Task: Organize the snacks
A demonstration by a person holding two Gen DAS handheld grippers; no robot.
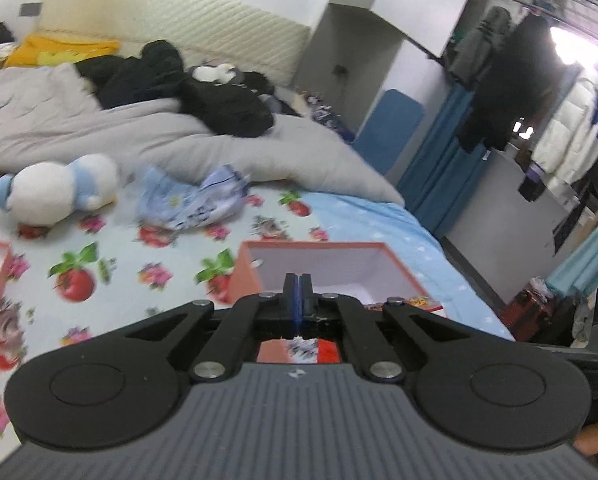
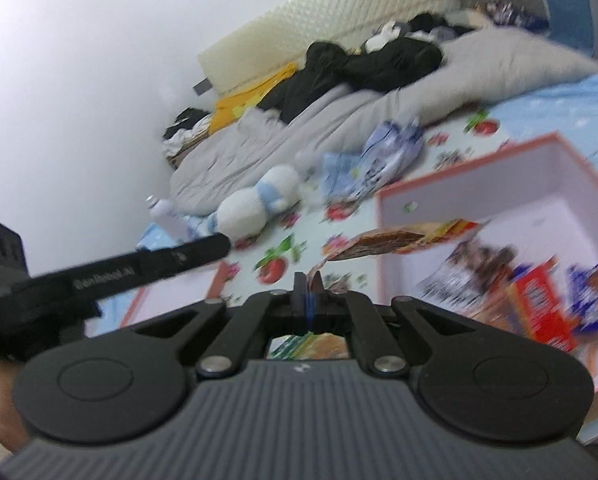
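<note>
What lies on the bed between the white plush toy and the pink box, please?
In the right wrist view, a crumpled blue-and-white wrapper lies on the fruit-print sheet between the plush toy and the pink box.

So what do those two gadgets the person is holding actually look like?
Both match. The left gripper and the right gripper each have a grey ribbed body, black linkage arms with silver pivot pins, two round black discs, and short black fingers with a blue strip between them. Seen from the right wrist camera, the left gripper's side shows small white lettering.
</note>
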